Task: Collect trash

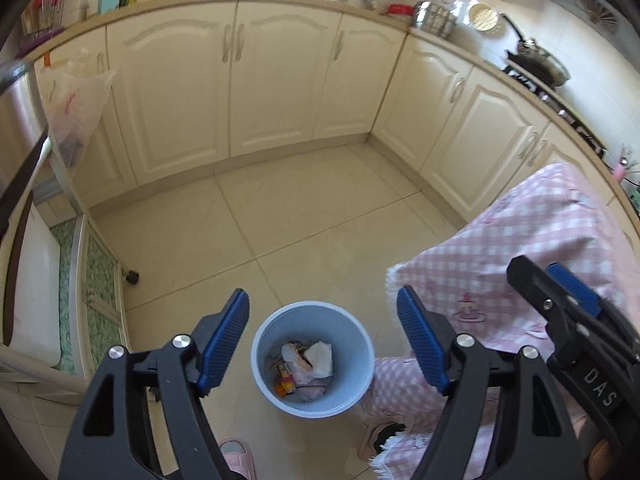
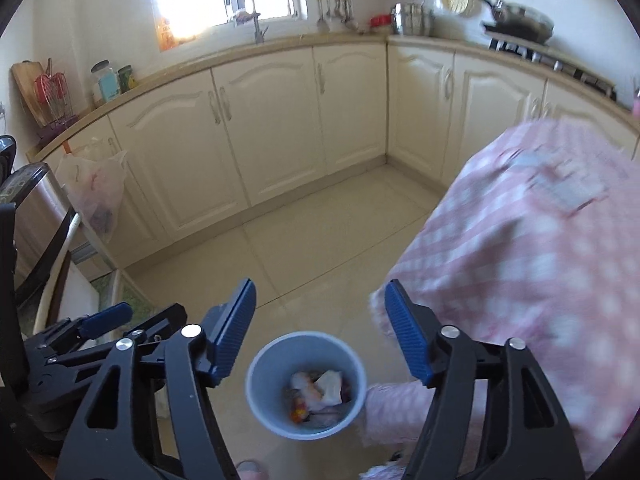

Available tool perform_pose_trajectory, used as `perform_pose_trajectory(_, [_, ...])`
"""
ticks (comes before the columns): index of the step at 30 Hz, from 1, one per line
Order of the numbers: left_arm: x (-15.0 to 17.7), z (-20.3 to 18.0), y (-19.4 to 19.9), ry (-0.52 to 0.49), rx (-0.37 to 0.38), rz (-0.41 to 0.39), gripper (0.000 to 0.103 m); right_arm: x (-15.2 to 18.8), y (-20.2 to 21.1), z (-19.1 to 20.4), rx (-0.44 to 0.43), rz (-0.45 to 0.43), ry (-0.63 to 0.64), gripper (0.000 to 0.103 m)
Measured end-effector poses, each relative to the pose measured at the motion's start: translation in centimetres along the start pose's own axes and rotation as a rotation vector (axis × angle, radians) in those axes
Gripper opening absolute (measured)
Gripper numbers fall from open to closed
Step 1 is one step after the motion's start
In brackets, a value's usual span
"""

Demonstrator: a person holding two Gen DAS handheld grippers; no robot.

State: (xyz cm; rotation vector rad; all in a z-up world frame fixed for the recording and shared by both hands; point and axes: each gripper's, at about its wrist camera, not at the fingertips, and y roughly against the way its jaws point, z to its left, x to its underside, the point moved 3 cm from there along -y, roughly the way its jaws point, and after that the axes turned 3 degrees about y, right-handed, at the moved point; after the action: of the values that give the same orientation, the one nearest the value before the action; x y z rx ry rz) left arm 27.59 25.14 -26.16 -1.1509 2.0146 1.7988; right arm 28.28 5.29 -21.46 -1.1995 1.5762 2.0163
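A pale blue bin [image 1: 354, 344] stands on the tiled floor with crumpled paper and wrappers [image 1: 308, 364] inside it. My left gripper [image 1: 322, 292] hangs above the bin, open, with nothing between its blue pads. In the right wrist view the same bin [image 2: 262, 380] and its trash [image 2: 320, 390] lie below my right gripper [image 2: 320, 282], which is also open and holds nothing. Each gripper shows in the other's view: the right gripper [image 1: 536, 266] at the right edge, the left gripper [image 2: 140, 314] at the lower left.
A table under a pink checked cloth [image 1: 520, 248] stands close on the right of the bin. Cream cabinets [image 1: 280, 80] line the back and right. A plastic bag [image 1: 76, 108] hangs on the left. A pink slipper [image 1: 238, 456] shows at the bottom.
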Motion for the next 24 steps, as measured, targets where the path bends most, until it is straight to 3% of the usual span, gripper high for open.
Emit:
perform_pose_trajectory(10, [0.4,-7.6,10.7,-0.113,0.078,-0.168,0.087,0.3,12.8,-3.5,0.145,-0.17,0.036,0.091])
perform_pose_trajectory(18, [2.8,-13.5,19.1,-0.238,0.122,-0.284,0.088,2.2,22.0,-7.1,0.263,-0.278,-0.019,0.095])
perform_pose_trajectory(24, [5.0,-17.0,25.0,-0.314,0.151,-0.373,0.09,3.4,27.4,-8.8,0.297,-0.346,-0.056,0.095])
